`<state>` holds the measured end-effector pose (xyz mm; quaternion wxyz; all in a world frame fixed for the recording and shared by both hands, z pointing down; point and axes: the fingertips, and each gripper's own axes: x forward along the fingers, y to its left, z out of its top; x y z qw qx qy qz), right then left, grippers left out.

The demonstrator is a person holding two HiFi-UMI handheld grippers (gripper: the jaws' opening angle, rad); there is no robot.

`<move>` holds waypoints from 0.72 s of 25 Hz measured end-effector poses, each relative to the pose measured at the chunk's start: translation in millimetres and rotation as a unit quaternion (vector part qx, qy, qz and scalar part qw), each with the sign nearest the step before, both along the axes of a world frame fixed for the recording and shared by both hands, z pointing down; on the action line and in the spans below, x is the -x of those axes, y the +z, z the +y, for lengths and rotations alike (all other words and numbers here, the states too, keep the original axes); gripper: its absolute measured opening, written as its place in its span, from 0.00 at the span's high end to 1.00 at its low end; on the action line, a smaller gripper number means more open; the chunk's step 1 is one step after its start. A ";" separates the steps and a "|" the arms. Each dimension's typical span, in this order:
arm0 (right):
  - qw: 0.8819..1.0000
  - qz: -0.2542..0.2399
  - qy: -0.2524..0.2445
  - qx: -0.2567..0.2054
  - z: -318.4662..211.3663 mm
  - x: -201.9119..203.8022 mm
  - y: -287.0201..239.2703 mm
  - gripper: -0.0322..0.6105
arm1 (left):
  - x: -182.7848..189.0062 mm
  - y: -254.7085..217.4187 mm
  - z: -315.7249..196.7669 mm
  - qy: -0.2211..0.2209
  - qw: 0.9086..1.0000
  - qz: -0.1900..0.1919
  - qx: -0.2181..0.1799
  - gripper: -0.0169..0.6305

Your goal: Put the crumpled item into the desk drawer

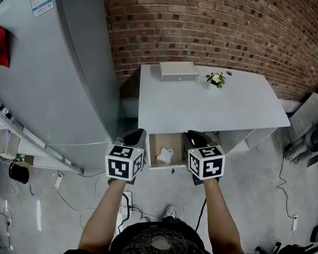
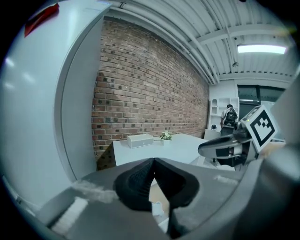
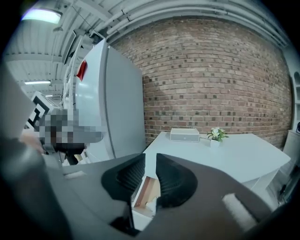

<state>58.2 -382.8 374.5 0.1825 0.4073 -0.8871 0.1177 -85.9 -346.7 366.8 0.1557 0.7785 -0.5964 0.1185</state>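
A white crumpled item [image 1: 165, 156] lies inside the open wooden drawer [image 1: 155, 144] under the front edge of the white desk [image 1: 211, 108]. My left gripper [image 1: 135, 137] hovers just left of the drawer, and its jaws meet at the tips with nothing between them [image 2: 153, 161]. Through the gap below the tips, the left gripper view shows the crumpled item [image 2: 158, 209]. My right gripper [image 1: 195, 139] hangs at the drawer's right side. A narrow gap shows between its jaws [image 3: 150, 160]; they hold nothing, and the drawer [image 3: 147, 190] shows through that gap.
A white box [image 1: 178, 71] and a small potted plant [image 1: 216, 79] stand at the back of the desk, against the brick wall [image 1: 212, 25]. A tall grey cabinet [image 1: 55, 76] stands close on the left. Cables and a power strip [image 1: 125, 203] lie on the floor.
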 end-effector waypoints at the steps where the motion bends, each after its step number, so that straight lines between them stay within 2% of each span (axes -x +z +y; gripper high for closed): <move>1: 1.000 -0.002 0.002 -0.006 2.3 -2.5 -5.4 0.84 | -0.9 -5.0 0.7 0.002 1.000 -0.002 -0.005 0.97; 7: 0.999 -0.013 0.012 -0.027 13.4 -17.4 -27.8 0.86 | -4.0 -24.4 10.9 0.008 1.000 -0.013 -0.024 0.97; 14: 0.999 -0.018 0.012 -0.048 22.6 -22.1 -45.0 0.95 | 4.2 -28.4 21.3 -0.003 1.000 -0.011 -0.026 0.97; 18: 0.998 -0.016 0.012 -0.055 23.9 -26.2 -50.6 0.95 | 5.6 -30.1 23.2 -0.006 1.000 -0.012 -0.026 0.97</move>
